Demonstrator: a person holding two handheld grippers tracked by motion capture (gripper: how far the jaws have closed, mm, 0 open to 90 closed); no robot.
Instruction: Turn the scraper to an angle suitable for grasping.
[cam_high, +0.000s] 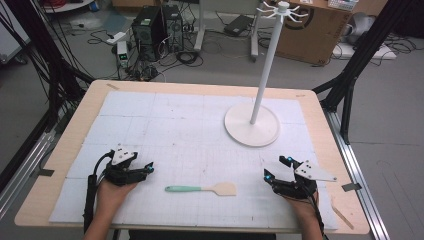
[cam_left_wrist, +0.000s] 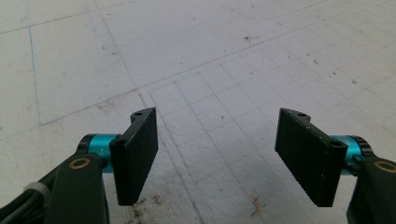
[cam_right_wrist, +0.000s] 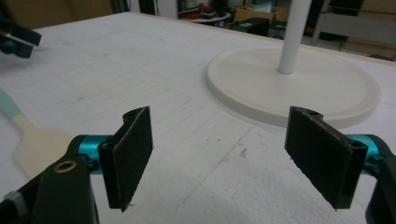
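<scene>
A wooden counter (cam_high: 75, 125) topped with a white gridded foam mat (cam_high: 175, 125) carries a flat spatula with a mint-green handle and a pale beige blade (cam_high: 202, 189), lying on its side near the front edge, handle pointing left and blade right. Taking the spatula as the landmark: the left claw (cam_high: 148, 168), black with teal fittings and held in a hand (cam_high: 114, 192), sits well to the left of the handle end, apart from it; the right claw (cam_high: 277, 168) sits to the right of the blade, also apart. Behind the spatula and off to its right stands a white pole stand on a round flat base (cam_high: 251, 125), with hooked arms at the top.

In the left gripper view the left claw (cam_left_wrist: 215, 156) is spread wide with nothing between its jaws (bare mat below). In the right gripper view the right claw (cam_right_wrist: 231, 158) is likewise spread wide and empty, the spatula blade (cam_right_wrist: 35, 144) at its left and the round base (cam_right_wrist: 294, 84) ahead
</scene>
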